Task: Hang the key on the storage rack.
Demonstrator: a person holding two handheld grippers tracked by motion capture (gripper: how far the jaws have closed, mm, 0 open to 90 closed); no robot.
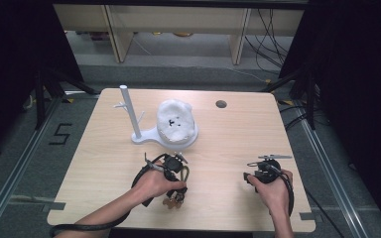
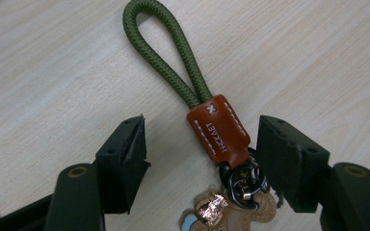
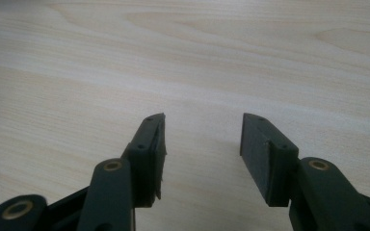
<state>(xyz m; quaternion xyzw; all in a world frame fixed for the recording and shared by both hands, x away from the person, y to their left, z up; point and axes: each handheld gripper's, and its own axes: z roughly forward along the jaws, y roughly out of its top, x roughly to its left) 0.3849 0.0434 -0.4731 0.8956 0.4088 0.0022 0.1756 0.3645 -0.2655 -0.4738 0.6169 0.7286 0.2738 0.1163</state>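
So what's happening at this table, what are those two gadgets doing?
A person sits at a wooden table with a hand-held gripper in each hand. The left gripper is down over a keychain lying flat on the table: a green cord loop, a brown leather tab and metal rings with a charm. Its fingers stand open on either side of the leather tab, not yet squeezing it. The right gripper waits open over bare wood. Farther back stands a white branched stand beside a white fluffy thing.
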